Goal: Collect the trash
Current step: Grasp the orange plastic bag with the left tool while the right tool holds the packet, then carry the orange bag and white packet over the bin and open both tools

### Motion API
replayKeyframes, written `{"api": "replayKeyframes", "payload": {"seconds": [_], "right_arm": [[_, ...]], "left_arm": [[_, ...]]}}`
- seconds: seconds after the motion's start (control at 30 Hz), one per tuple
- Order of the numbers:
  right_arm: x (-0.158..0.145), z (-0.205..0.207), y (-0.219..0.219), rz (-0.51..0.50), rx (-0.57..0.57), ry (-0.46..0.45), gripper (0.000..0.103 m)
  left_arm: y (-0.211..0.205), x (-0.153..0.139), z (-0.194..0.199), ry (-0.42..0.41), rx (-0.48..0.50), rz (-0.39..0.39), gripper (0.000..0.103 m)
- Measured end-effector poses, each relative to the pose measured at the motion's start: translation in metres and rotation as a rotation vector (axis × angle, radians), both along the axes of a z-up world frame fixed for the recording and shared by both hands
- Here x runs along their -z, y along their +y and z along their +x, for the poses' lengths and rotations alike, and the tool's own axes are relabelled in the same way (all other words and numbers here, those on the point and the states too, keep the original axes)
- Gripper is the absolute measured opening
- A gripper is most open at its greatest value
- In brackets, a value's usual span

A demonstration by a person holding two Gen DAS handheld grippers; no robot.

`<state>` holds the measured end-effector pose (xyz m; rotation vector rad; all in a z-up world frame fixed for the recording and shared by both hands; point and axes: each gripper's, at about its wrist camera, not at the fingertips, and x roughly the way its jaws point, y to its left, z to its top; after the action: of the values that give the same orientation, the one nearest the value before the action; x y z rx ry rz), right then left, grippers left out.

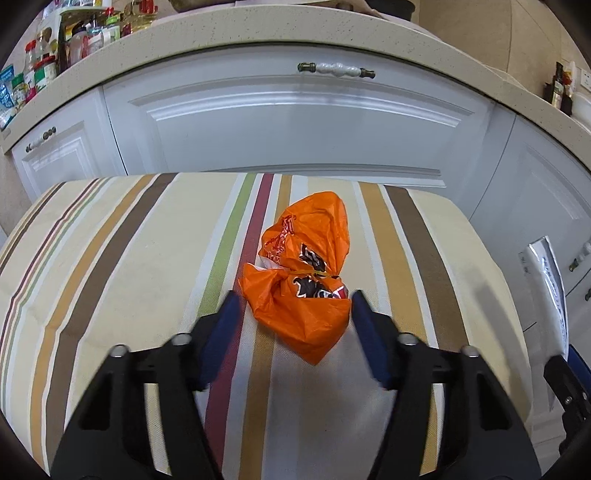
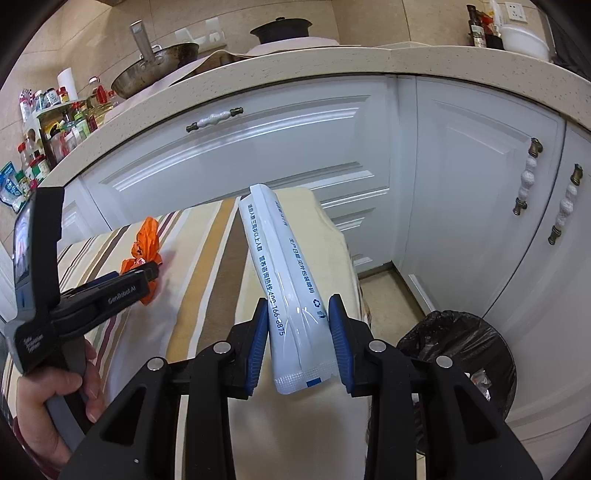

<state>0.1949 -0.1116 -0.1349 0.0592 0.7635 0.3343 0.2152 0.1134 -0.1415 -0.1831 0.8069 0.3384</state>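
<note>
In the left wrist view, the left gripper [image 1: 295,295] has its jaws spread wide and holds nothing. The orange plastic bag [image 1: 308,273] lies crumpled on the striped tabletop [image 1: 110,258], and its near end sits between the two blue pads [image 1: 221,332] without clearly touching them. From the jaws, the rest of the bag stretches toward 12 o'clock, along the red and green stripes. Behind the tabletop, at 12 o'clock, stand the white cabinet doors [image 1: 295,129] under a speckled counter [image 1: 221,33].

In the right wrist view, the right gripper [image 2: 297,314] has its jaws clenched on a white packet [image 2: 280,266] with blue printed text. The packet is long and leans from the jaws toward 11 o'clock, above the right edge of the tabletop [image 2: 207,266]. Its lower sealed end hangs just below the pads [image 2: 338,332]. At 4 o'clock from the jaws, on the floor, is a trash bin [image 2: 461,350] lined with a black bag; some small litter is visible inside. At 9 o'clock the left gripper [image 2: 147,280] appears over the orange bag [image 2: 146,240], with a hand [image 2: 59,398] on its handle.
</note>
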Motion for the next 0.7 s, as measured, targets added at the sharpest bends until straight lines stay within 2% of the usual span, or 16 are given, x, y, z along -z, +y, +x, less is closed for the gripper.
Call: {"api": "replayKeyframes", "payload": {"seconds": [0.3, 0.7], "right_arm": [[0.000, -0.003, -0.007, 0.019, 0.016, -0.011, 0.034], [-0.006, -0.016, 0.000, 0.014, 0.017, -0.042, 0.034]], "left_arm": [[-0.003, -0.002, -0.006, -0.026, 0.034, 0.006, 0.042], [-0.005, -0.013, -0.044, -0.045, 0.060, 0.033, 0.040]]}}
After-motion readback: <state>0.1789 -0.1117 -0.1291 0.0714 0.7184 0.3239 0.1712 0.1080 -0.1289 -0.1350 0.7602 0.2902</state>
